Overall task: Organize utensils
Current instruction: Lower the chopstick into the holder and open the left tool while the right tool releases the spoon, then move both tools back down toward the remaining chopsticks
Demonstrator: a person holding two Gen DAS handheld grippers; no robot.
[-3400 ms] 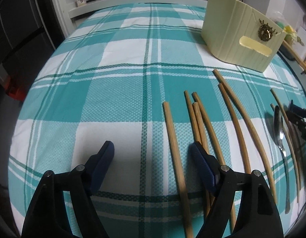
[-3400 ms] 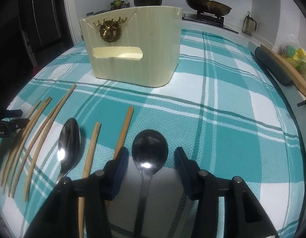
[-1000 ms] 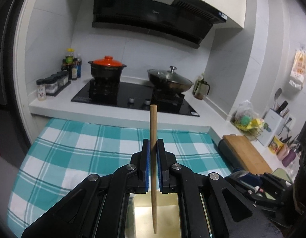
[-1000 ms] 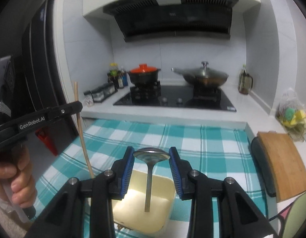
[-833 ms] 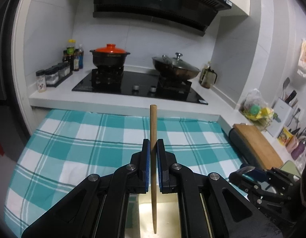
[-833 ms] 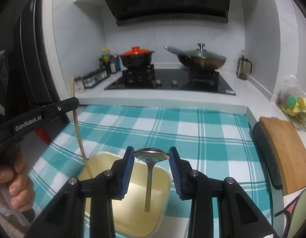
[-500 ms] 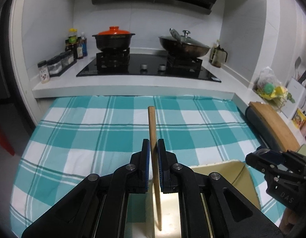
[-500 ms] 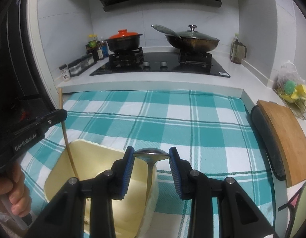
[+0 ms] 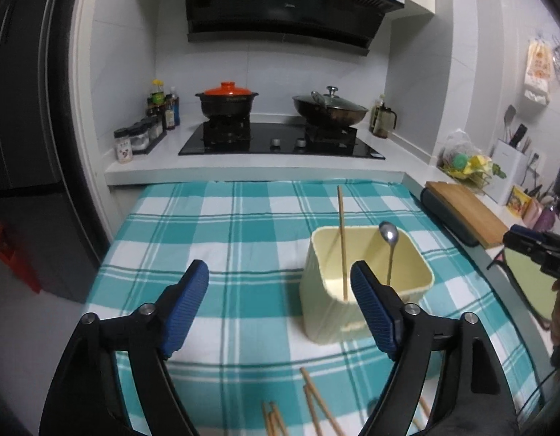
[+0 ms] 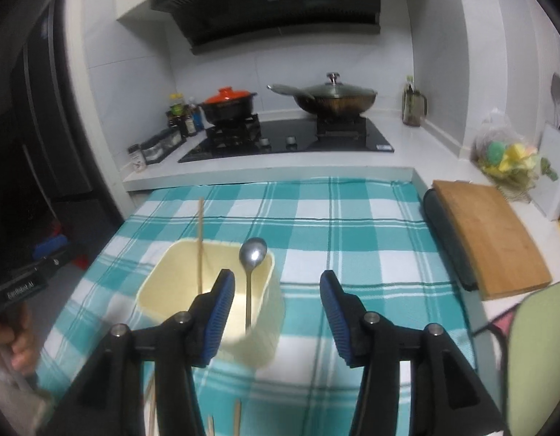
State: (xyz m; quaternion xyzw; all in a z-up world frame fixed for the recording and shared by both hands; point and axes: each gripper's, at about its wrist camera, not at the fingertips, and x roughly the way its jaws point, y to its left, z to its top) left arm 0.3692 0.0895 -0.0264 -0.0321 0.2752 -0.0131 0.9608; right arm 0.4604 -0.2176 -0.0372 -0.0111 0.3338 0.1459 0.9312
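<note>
A cream utensil holder (image 9: 327, 312) (image 10: 160, 283) stands on the teal checked tablecloth (image 9: 243, 225). A wooden chopstick (image 9: 341, 232) (image 10: 200, 239) and a metal spoon (image 9: 389, 234) (image 10: 251, 254) stand upright inside it. My left gripper (image 9: 280, 301) is open and empty, above and to the left of the holder. My right gripper (image 10: 276, 312) is open and empty, above the holder's right edge. Several more chopsticks (image 9: 316, 410) (image 10: 236, 418) lie on the cloth in front of the holder.
A stove (image 9: 280, 141) with a red-lidded pot (image 9: 227, 100) and a wok (image 9: 330, 107) is at the back. Spice jars (image 9: 134, 138) stand at back left. A wooden cutting board (image 10: 487, 232) lies on the right counter.
Both grippers have opened and let go: the chopstick and the spoon now stand in the holder. Both grippers have pulled back and up from it.
</note>
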